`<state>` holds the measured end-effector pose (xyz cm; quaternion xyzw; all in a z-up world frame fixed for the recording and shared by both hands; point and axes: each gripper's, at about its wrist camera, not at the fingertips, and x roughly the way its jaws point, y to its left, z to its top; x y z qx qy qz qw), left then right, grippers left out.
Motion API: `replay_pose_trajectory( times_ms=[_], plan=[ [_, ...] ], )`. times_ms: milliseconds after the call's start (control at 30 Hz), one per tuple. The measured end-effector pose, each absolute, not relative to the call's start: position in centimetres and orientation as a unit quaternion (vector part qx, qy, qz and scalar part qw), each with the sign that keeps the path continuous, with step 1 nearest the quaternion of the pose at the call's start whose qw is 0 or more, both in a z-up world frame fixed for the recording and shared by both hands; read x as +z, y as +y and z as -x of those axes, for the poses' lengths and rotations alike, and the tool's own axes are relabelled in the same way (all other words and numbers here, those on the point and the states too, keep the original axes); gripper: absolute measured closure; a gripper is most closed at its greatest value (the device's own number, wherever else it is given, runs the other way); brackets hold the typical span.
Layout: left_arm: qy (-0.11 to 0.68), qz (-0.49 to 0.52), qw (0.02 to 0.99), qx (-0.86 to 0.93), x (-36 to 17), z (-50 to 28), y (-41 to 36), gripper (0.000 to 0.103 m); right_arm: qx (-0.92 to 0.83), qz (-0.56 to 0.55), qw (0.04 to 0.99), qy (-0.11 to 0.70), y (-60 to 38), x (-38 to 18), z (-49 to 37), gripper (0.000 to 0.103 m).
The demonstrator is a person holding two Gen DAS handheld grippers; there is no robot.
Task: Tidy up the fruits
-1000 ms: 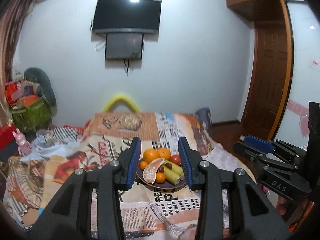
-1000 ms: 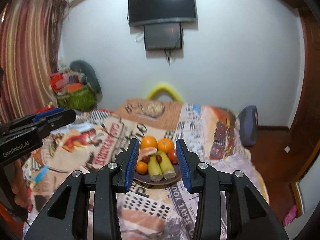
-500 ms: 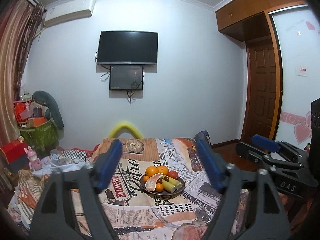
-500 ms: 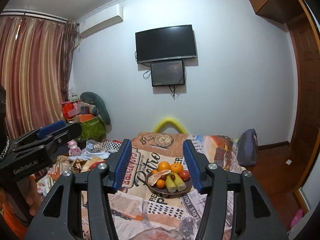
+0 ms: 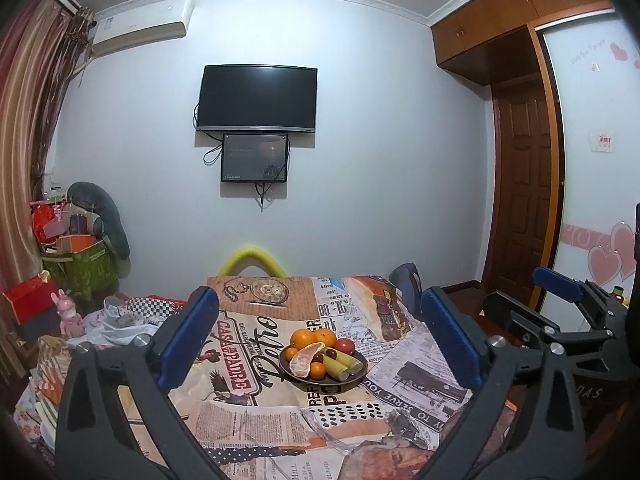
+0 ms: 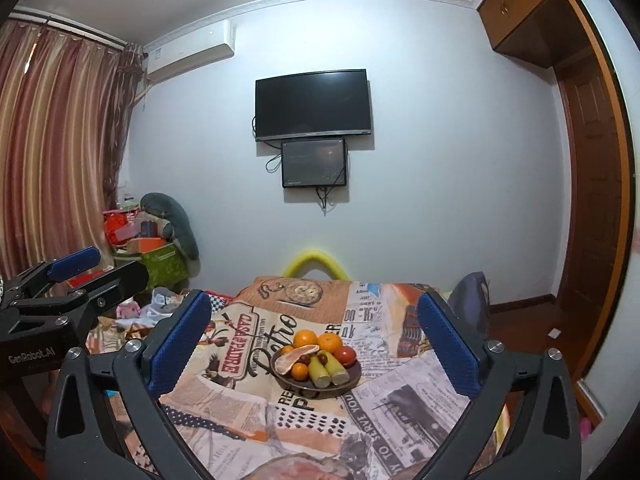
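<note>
Viewing from the left wrist, we hold the left gripper (image 5: pixel 320 336) wide and empty, well back from the plate (image 5: pixel 352 376) at mid-table; for a clean pick we judge: centre on one fruit, descend slowly. Count: three oranges (image 5: pixel 303 338), two green stalks (image 5: pixel 340 362). From the right wrist, the right gripper (image 6: pixel 316 340) is likewise wide, empty; one tomato (image 6: pixel 345 355), one peeled segment (image 6: pixel 291 358).

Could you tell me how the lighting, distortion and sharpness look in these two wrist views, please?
Left wrist view: strong fisheye bending of walls and ceiling line, dark vignette corners, dim bluish room light; the fruit plate is sharp between the open left tongs. Right wrist view: the same curvature bows the door frame; the curtain at the left edge looks slightly smeared, the TV shows no glare, right tongs open.
</note>
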<state>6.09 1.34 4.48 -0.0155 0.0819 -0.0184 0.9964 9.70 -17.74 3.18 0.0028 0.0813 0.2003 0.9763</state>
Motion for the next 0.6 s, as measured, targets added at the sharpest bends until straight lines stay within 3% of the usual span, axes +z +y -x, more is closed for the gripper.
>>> replay_pose_trajectory(
  times_ms=[600],
  plan=[
    [0.089,0.028,0.996,-0.011,4.03,-6.48,2.0,0.0,0.194,0.002,0.978,0.08,-18.06,2.89,-9.09,0.0]
  ],
)
